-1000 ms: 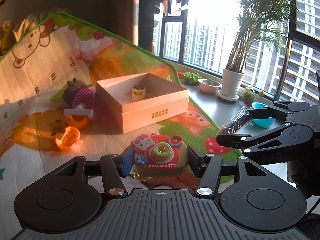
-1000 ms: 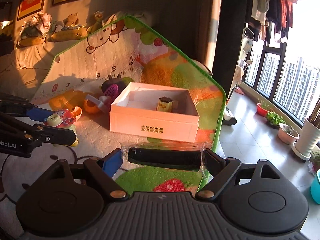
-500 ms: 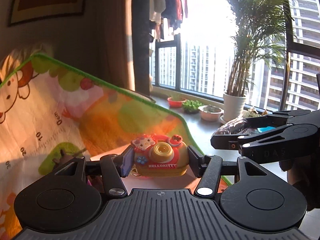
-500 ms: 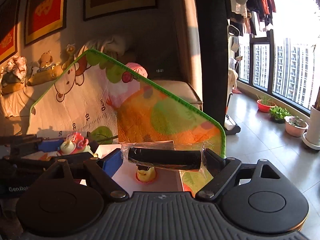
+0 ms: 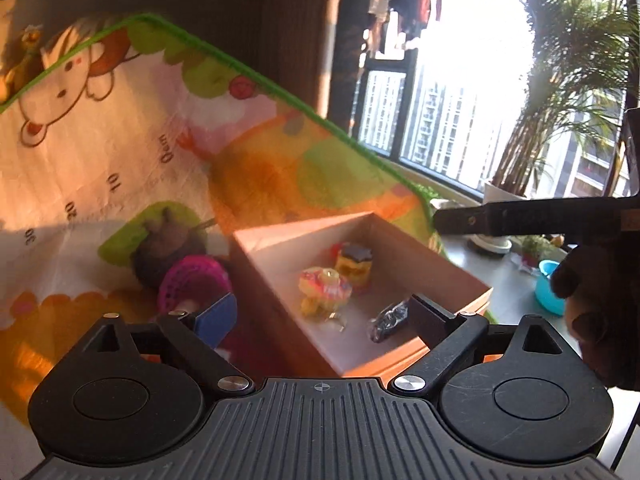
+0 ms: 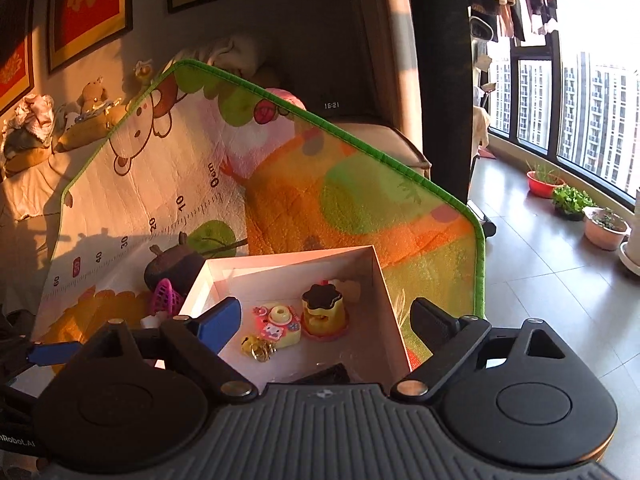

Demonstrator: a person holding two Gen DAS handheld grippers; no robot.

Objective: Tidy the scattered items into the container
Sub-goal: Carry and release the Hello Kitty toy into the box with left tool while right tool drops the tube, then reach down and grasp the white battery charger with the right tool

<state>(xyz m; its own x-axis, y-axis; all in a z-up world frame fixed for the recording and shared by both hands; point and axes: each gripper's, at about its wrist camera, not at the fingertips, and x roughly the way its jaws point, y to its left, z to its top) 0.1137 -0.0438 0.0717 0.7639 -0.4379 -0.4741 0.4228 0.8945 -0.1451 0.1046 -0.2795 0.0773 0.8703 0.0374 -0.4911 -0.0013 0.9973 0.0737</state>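
The pink cardboard box [image 5: 448,272] [image 6: 384,280] sits on the play mat. Inside lie the Hello Kitty toy camera [image 5: 325,289] [image 6: 278,325], a yellow pudding toy [image 5: 354,266] [image 6: 323,310] and a dark wrapped roll [image 5: 388,320] [image 6: 324,374]. My left gripper [image 5: 322,316] is open and empty above the box's near side. My right gripper [image 6: 326,320] is open and empty over the box; one finger of it [image 5: 520,220] shows in the left wrist view.
A dark round toy [image 5: 166,246] [image 6: 176,266] and a magenta mesh toy [image 5: 192,284] [image 6: 165,296] lie left of the box. The mat [image 6: 360,200] rises behind. Potted plants [image 6: 572,200] stand on the tiled floor by the window.
Both grippers opened over the box. The toy camera dropped from the left gripper and the wrapped roll from the right; both now lie in the box.
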